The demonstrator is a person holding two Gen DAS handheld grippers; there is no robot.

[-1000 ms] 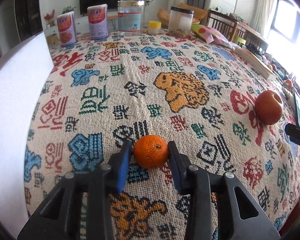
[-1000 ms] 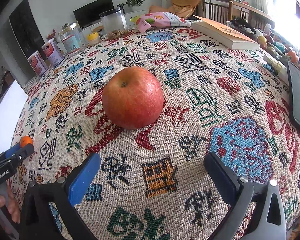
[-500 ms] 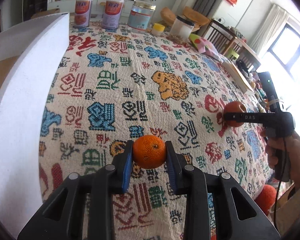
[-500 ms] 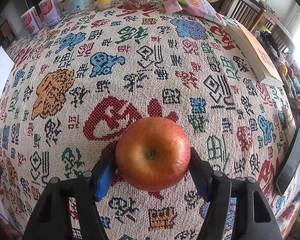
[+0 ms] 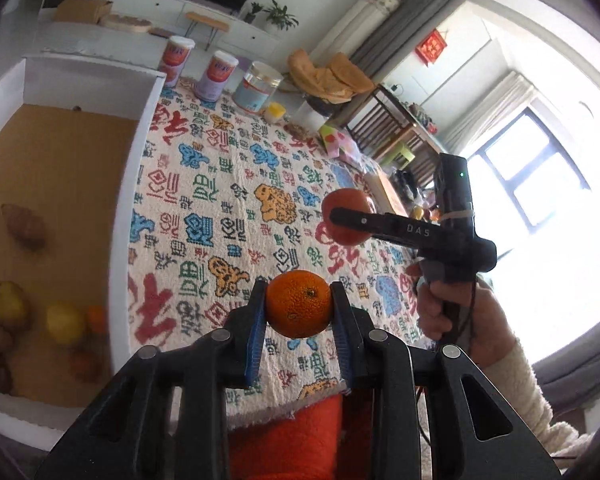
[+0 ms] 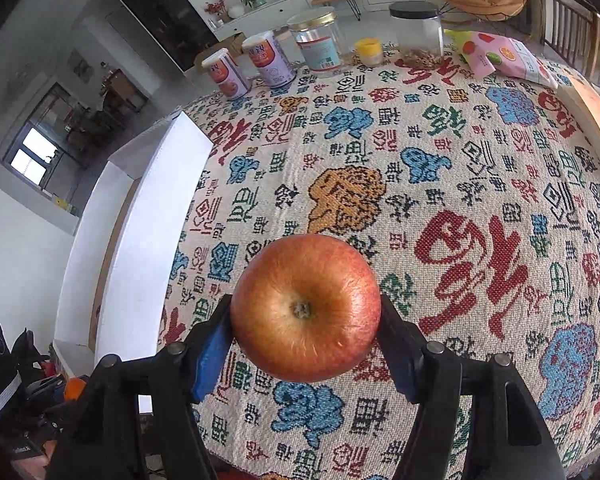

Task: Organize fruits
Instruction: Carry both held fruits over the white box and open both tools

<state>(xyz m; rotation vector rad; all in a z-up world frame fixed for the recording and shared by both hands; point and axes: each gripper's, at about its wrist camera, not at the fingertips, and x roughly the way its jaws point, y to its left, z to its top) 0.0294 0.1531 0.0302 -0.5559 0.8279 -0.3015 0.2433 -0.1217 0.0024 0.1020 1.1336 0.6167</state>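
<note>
Blue pads of the left hand-held gripper [image 5: 299, 334] clamp a small orange [image 5: 299, 304], held in the air above the near edge of the table [image 5: 220, 184]; the right hand-held gripper [image 6: 306, 344] grips a red apple [image 6: 305, 307] the same way, raised over the patterned cloth; beside the table's left side, a white-walled box [image 5: 134, 184] contains several fruits on its brown floor.

Woven tablecloth [image 6: 440, 184] — glossy apple [image 6: 306, 308]
</note>
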